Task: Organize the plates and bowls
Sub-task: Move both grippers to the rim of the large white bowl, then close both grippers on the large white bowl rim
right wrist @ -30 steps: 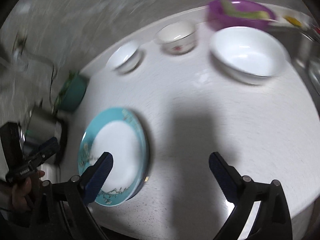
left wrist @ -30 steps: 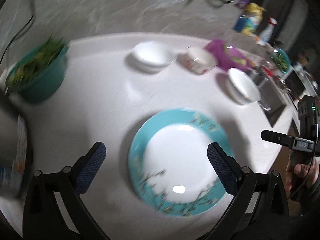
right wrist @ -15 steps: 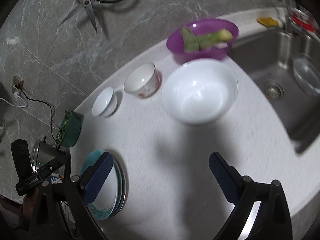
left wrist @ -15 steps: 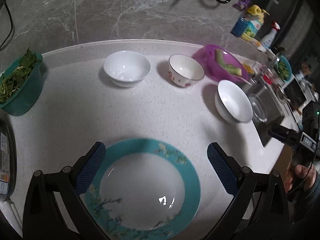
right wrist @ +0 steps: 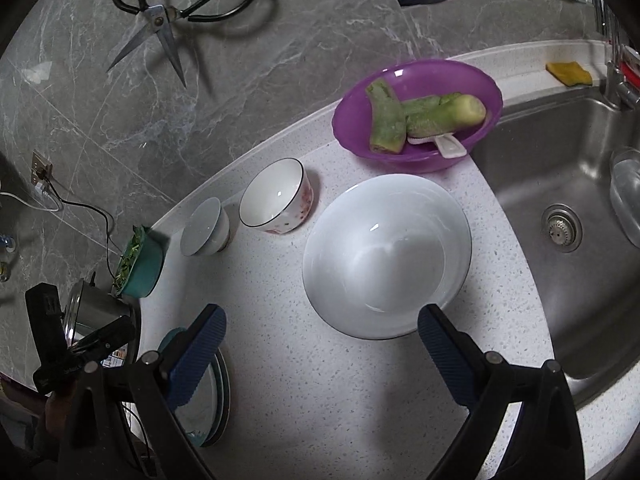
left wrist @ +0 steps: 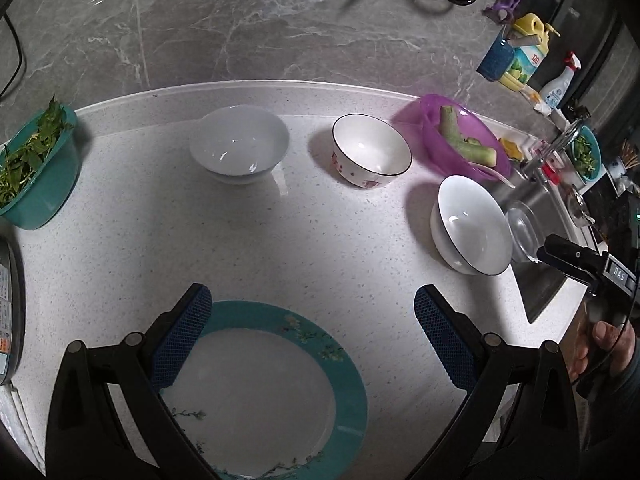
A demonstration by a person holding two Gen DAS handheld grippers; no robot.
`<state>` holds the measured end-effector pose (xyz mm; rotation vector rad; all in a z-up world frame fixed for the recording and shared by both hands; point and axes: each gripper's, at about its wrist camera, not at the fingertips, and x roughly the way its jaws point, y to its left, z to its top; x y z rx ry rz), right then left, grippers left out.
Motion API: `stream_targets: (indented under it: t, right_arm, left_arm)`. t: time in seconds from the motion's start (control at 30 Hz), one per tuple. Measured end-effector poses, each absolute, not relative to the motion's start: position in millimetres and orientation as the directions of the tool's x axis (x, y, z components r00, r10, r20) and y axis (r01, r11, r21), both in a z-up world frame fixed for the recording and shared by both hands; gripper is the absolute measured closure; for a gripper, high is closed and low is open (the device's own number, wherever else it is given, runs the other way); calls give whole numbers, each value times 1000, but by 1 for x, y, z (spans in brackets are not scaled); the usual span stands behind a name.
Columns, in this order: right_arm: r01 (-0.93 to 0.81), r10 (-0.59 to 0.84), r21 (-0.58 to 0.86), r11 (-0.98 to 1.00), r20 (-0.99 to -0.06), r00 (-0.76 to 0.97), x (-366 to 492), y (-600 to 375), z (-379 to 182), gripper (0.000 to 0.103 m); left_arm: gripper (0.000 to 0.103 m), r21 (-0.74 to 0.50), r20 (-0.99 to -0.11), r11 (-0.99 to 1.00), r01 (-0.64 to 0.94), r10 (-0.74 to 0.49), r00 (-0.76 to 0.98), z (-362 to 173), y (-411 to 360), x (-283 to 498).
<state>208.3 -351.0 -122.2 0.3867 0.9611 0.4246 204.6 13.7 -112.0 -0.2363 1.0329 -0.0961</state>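
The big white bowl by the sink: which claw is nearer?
Right. The right claw is open just short of the big white bowl; the left claw hovers over the teal plate, farther off.

Teal-rimmed plate bore white blossom sprigs; one bowl was white with red motifs and dark rim; basin was purple; surface was speckled white.

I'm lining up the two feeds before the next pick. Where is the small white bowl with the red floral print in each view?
Left wrist: the small white bowl with the red floral print sits upper centre-right, between a plain white bowl and the purple plastic basin.
Right wrist: it sits centre-left, lower left of the basin.
Shared landmark: the purple basin holding green vegetable pieces.
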Motion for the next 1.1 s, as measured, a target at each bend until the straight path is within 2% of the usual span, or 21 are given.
stream_targets:
  t: [0.2, 0.37, 0.5, 0.63, 0.87, 0.97, 1.1]
  right_arm:
    - [-152, 480, 477, 866, -706, 521, 217, -362, -122, 4]
    - [-65, 405, 438, 897, -754, 517, 244, -402, -134, 4]
    - [-16, 408, 457, 889, -778, 478, 271, -430, -154, 11]
    - [8, 441, 494, 869, -784, 436, 291, -445, -175, 18]
    - [-40, 513, 538, 842, -774, 372, 308, -434, -192, 25]
    - [-48, 523, 542, 839, -778, 350, 311, -428, -198, 30]
    - [-50, 528, 545, 837, -781, 332, 314, -425, -203, 33]
  left_arm:
    - [0, -242, -835, 970, 27, -222, 503, -111, -17, 229]
    - [0, -239, -850, 964, 116, -265, 455, -123, -72, 282]
    - [0, -262, -884, 959, 110, -284, 372, -150, -104, 326]
    - [2, -231, -912, 965, 123, -259, 319, -183, -127, 351]
    - [2, -218, -924, 965, 144, -251, 288, -213, -146, 368]
    - [10, -227, -925, 962, 151, -262, 277, -221, -152, 374]
    - [35, -241, -930, 960, 141, -270, 249, -236, -153, 382]
